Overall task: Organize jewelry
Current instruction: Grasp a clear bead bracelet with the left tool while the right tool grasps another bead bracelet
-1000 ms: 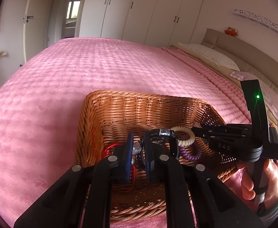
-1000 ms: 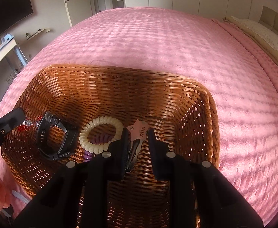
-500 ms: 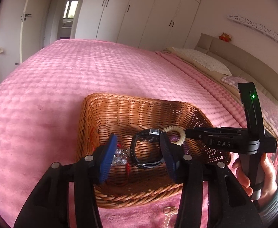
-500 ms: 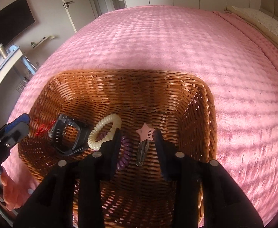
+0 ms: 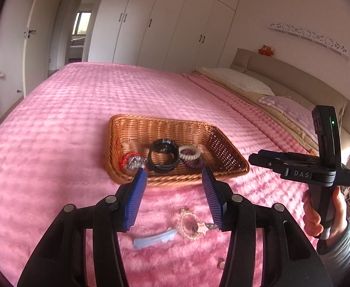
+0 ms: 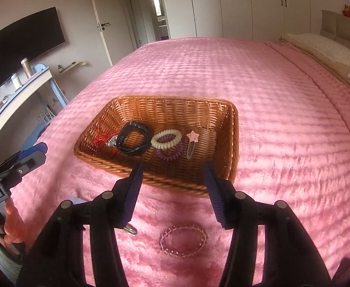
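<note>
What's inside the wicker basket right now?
In the wicker basket: a red cord bracelet with clear beads, a black watch, a cream spiral hair tie overlapping a purple one, and a pink star hair clip. Anything under them is hidden.

Both wrist views toward basket (image 5: 175, 129)

A basket (image 6: 232, 129) sits on the bed (image 6: 282, 119). Inside, left to right in the right wrist view — string bracelet (image 6: 106, 140), watch (image 6: 133, 141), two coil hair ties (image 6: 166, 139), hair clip (image 6: 191, 143). A bead bracelet (image 6: 183, 240) lies on the bed before the basket.
</note>
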Tool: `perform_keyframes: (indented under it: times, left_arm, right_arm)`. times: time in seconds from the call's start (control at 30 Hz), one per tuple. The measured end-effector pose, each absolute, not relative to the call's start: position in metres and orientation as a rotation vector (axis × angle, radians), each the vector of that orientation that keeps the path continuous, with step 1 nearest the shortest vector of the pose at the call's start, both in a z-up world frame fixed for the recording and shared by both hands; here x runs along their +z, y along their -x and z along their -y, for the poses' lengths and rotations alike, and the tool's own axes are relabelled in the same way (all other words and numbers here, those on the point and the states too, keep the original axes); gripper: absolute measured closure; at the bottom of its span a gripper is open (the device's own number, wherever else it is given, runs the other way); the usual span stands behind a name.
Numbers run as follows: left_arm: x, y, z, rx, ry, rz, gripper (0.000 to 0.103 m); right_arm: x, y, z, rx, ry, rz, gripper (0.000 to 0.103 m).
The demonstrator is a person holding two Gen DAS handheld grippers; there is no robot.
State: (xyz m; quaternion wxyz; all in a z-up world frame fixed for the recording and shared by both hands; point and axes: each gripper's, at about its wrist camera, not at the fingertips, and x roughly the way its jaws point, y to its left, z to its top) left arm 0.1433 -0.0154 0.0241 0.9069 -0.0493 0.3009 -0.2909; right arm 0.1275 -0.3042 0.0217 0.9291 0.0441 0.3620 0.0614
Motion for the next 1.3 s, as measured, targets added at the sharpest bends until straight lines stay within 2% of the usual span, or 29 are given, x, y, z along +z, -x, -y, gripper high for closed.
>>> perform_keyframes:
  times: [0.27,0.5,0.7,0.83,1.07,1.17,1.23,1.3]
  left_arm:
    - [-0.017,-0.107,0.003,-0.577,0.135,-0.723,0.056]
    - [-0.034,-0.114,0.019,-0.572,0.092,-0.818,0.057]
    - [-0.043,-0.139,0.046,-0.571,0.057,-0.903,0.058]
    - [-0.055,-0.157,0.057,-0.594,0.074,-0.948,0.067]
    - [-0.07,-0.172,0.063,-0.628,0.097,-0.981,0.071]
    - [-0.072,-0.174,0.066,-0.628,0.092,-0.98,0.076]
    - [-0.073,-0.174,0.068,-0.627,0.089,-0.981,0.082]
    - [-0.074,-0.174,0.067,-0.621,0.087,-0.978,0.087]
  right_arm:
    - [-0.017,-0.098,0.295,0.063,-0.008,-0.758,0.053]
    - [-0.057,-0.098,0.303,-0.034,0.025,-0.805,0.054]
    - [-0.069,-0.105,0.317,-0.024,-0.032,-0.844,0.065]
    - [-0.074,-0.108,0.316,-0.011,-0.036,-0.864,0.065]
    - [-0.078,-0.116,0.312,-0.018,-0.028,-0.876,0.065]
    - [-0.079,-0.119,0.307,-0.01,-0.014,-0.876,0.072]
    - [-0.079,-0.118,0.303,0.002,0.0,-0.874,0.082]
    - [-0.079,-0.119,0.298,0.008,0.018,-0.87,0.088]
